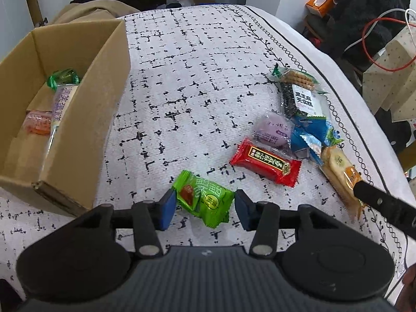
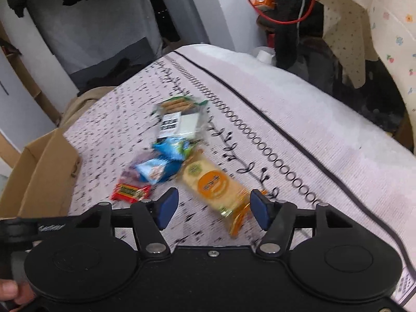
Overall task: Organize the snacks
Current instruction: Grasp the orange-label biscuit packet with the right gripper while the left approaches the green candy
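Far left, the cardboard box (image 1: pixel 78 119) sits on the patterned tablecloth (image 1: pixel 197 59) with a few wrapped snacks inside. Next, the left gripper (image 1: pixel 202 209) spreads wide, its blue pads either side of the green snack (image 1: pixel 202 197), not squeezing it. Further right lies the red snack (image 1: pixel 265 162), then the pile of packets (image 1: pixel 299 109). On the right, the right gripper (image 2: pixel 213 208) gapes wide too, straddling the near end of the cracker pack (image 2: pixel 215 184).
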A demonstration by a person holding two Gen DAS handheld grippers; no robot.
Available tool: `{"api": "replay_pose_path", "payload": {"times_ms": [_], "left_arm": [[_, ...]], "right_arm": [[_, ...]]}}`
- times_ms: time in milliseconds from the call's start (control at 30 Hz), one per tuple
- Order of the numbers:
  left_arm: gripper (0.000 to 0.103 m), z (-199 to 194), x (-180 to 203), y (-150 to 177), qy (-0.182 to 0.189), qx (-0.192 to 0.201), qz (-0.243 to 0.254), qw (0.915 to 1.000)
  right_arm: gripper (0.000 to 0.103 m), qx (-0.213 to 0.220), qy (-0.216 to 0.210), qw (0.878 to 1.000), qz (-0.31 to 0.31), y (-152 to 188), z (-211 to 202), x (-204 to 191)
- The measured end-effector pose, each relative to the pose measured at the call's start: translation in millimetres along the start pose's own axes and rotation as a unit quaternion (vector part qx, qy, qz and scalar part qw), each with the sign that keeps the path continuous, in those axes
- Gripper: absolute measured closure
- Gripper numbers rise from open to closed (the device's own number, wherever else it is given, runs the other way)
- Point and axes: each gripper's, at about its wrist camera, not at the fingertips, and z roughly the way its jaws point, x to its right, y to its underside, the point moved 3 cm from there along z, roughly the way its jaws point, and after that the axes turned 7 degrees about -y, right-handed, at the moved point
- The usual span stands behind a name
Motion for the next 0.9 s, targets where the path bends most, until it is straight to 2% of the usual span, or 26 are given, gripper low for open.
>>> {"api": "replay_pose_path", "payload": {"times_ms": [67,133,200,267,400,467,567,633,700,767,833,900], "left_arm": [[0.048,1.7,0.8,-1.2,-0.005,-0.005,0.005,1.0000],[0.040,4.5,1.0,-1.7,-0.002,-0.014,0.006,0.9999],[0.032,7.6,-0.8,-1.4,0.006,-0.022,-0.005,0.9997],[0.031,10.4,-1.8,-1.3,0.008,-0.028,-0.012,0.9995],[0.030,14.9,-1.4,-2.5,-0.003,-0.027,-0.013,0.9996],[0.029,17.2,-2.2,-3.0,-0.010,-0.025,-0.014,0.9995],[0.029,21.1,-3.2,-3.2,-0.015,-0.026,-0.017,0.9994],[0.028,21.8,-3.0,-3.0,-0.018,-0.021,-0.014,0.9995],[0.028,21.6,-3.5,-3.2,-0.017,-0.016,-0.013,0.9996],[0.029,21.2,-4.6,-3.3,-0.011,-0.013,-0.017,0.9997],[0.034,20.6,-5.0,-3.6,-0.014,-0.012,-0.015,0.9997],[0.042,19.5,-5.1,-3.7,-0.016,-0.012,-0.013,0.9997]], "right_arm": [[0.040,0.004,0.009,1.000,0.000,-3.1,4.4,2.3],[0.038,0.010,0.011,1.000,-0.002,-5.1,7.7,2.8],[0.031,0.018,0.010,1.000,-0.013,-6.1,9.6,0.2],[0.025,0.018,0.005,0.999,-0.025,-5.8,13.1,-4.0],[0.026,-0.018,0.003,0.999,-0.035,0.3,25.0,-6.8],[0.032,-0.049,-0.003,0.998,-0.033,6.9,31.6,-7.2],[0.037,-0.054,0.001,0.997,-0.048,11.5,31.5,-13.3],[0.044,-0.055,-0.003,0.997,-0.046,12.9,29.9,-14.9],[0.060,-0.057,0.007,0.997,-0.054,14.7,29.7,-16.3],[0.065,-0.059,0.015,0.996,-0.062,15.5,29.3,-16.6],[0.068,-0.060,0.017,0.996,-0.068,16.5,28.5,-18.0],[0.069,-0.061,0.025,0.994,-0.082,18.1,28.5,-21.5]]}}
